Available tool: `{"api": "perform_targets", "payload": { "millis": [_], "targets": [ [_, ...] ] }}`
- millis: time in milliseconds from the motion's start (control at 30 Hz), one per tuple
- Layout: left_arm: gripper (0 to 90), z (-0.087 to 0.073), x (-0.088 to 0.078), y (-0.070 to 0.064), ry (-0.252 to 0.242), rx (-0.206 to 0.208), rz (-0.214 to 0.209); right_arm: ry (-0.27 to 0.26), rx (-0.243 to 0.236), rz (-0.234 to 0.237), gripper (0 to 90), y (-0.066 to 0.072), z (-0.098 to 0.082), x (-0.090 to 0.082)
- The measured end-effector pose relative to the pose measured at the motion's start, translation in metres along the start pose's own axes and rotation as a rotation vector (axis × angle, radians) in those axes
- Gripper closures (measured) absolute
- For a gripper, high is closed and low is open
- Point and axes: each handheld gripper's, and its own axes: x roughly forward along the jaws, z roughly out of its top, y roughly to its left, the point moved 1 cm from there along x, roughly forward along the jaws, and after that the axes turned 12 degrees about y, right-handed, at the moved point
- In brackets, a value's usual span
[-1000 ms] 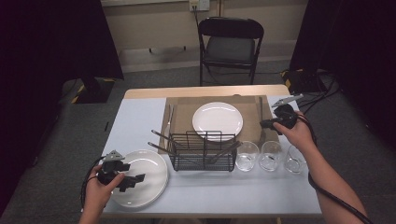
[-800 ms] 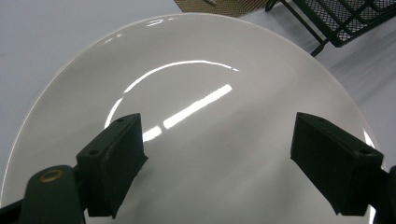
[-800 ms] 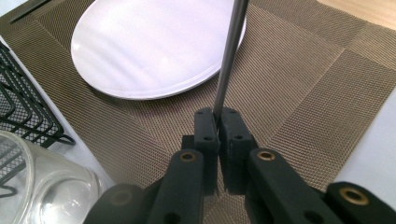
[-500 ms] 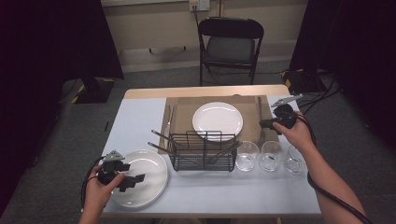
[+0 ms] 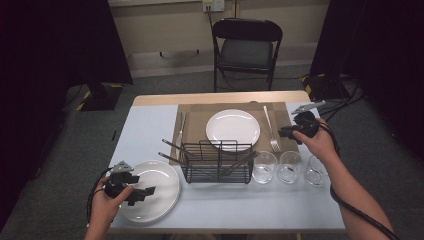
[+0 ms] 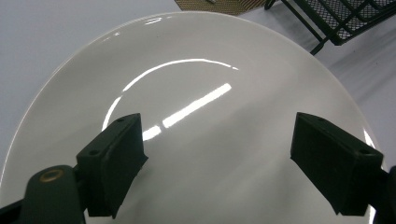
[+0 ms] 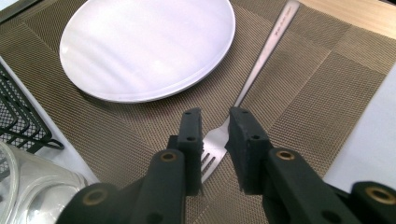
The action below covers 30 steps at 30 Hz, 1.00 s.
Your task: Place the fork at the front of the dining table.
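Right gripper (image 7: 215, 140) sits over the fork (image 7: 254, 77) on the brown placemat (image 7: 140, 126), at the right side of the mat. Its jaws have just been opening; a narrow gap shows between them, and the fork's head lies in that gap, tines toward the camera. The pads do not seem to press on the metal, and the fork lies flat on the mat, handle running away toward the table's far edge. In the high view the fork (image 5: 270, 131) lies just right of the white plate (image 5: 233, 129) in the middle of the mat, and the right gripper (image 5: 285, 133) is at its tine end.

Left gripper (image 6: 217, 170) hangs above the second plate (image 6: 196, 60) at the near left corner of the table (image 5: 150, 125). Jaws wide apart, nothing between them but the glossy plate face below; whether the pads touch the plate, cannot tell. High view: left gripper (image 5: 145, 192) over this plate (image 5: 162, 175).

A black wire rack (image 5: 217, 162) stands between the two plates, with some cutlery (image 5: 172, 147) sticking out to its left. Three clear glasses (image 5: 291, 167) stand in a row to the right of the rack, near the right hand (image 5: 320, 145). A dark folding chair (image 5: 246, 47) stands beyond the far edge of the table.
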Motion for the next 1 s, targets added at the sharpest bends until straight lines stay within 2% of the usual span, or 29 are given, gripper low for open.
{"api": "perform_targets", "payload": {
  "millis": [67, 167, 267, 300, 400, 700, 1000],
  "targets": [
    [17.0, 0.0, 0.0, 0.0, -0.002, 0.0, 0.0, -0.003, 0.002, -0.002, 72.1, 0.0, 0.0, -0.001],
    [17.0, 0.0, 0.001, 0.0, -0.002, 0.002, 0.002, -0.014, 0.006, -0.009, 61.0, 0.0, -0.001, -0.003],
    [17.0, 0.0, 0.001, 0.0, -0.003, 0.0, -0.002, -0.014, 0.008, -0.004, 58.0, 0.0, -0.002, -0.005],
    [17.1, 0.0, 0.001, 0.0, -0.001, 0.001, 0.001, -0.015, 0.01, -0.007, 53.4, 0.001, -0.003, -0.008],
    [17.1, 0.0, 0.0, 0.0, -0.002, 0.006, 0.006, -0.019, 0.01, -0.014, 49.4, 0.002, -0.003, -0.011],
    [17.0, 0.001, 0.0, -0.002, -0.01, 0.005, -0.003, -0.038, 0.011, -0.016, 42.6, 0.005, 0.002, -0.023],
    [17.0, 0.001, 0.0, -0.002, -0.014, 0.003, -0.009, -0.027, 0.016, -0.014, 38.5, 0.011, -0.001, -0.031]
  ]
}}
